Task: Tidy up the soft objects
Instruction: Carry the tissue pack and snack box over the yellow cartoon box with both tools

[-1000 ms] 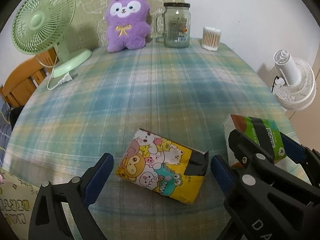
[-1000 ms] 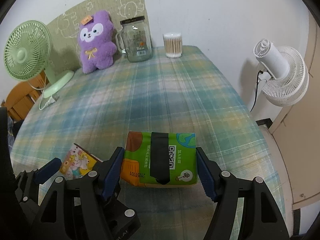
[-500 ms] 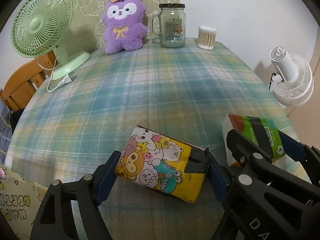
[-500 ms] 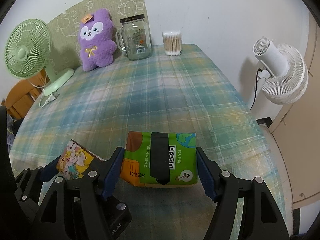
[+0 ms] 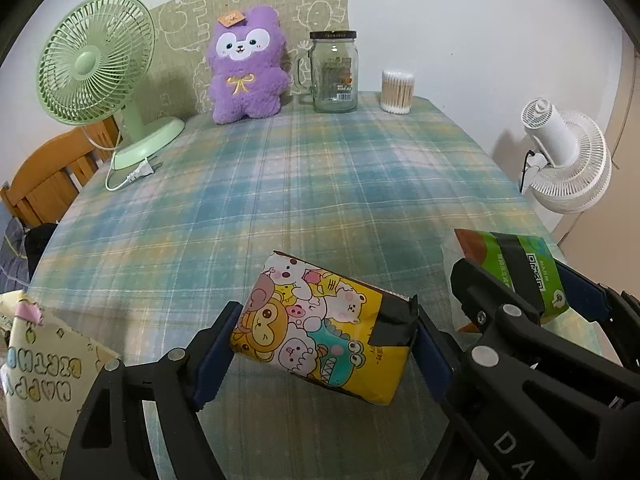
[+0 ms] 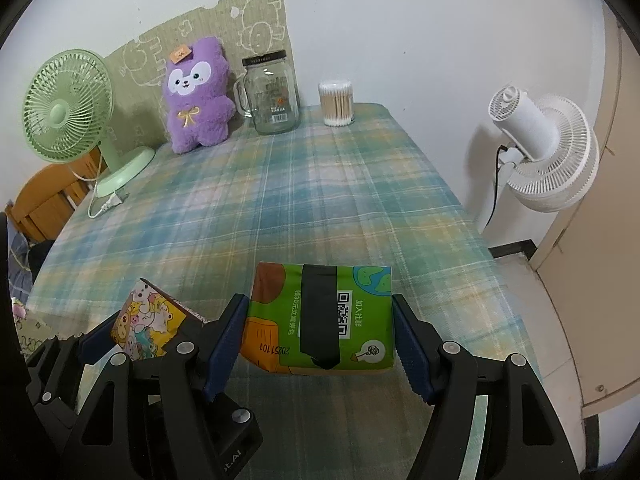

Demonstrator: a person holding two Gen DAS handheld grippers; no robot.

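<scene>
My left gripper [image 5: 324, 344] is shut on a yellow cartoon-print tissue pack [image 5: 320, 332] and holds it tilted just above the plaid tablecloth [image 5: 304, 184]. My right gripper [image 6: 320, 340] is shut on a green tissue pack [image 6: 320, 316] with a black strip and a QR code, near the table's front edge. Each pack also shows in the other view: the green pack [image 5: 516, 268] at the right, the yellow pack [image 6: 148, 320] at the lower left. A purple plush toy [image 5: 246, 68] sits at the back of the table.
A green desk fan [image 5: 96, 60] with its loose plug stands at the back left. A glass jar [image 5: 334, 72] and a tub of cotton swabs [image 5: 396, 92] stand at the back. A white floor fan [image 6: 540, 148] is off the right edge. A patterned bag [image 5: 36, 376] lies at the lower left.
My left gripper has closed on the yellow pack and raised it off the cloth. My right gripper holds the green pack as before.
</scene>
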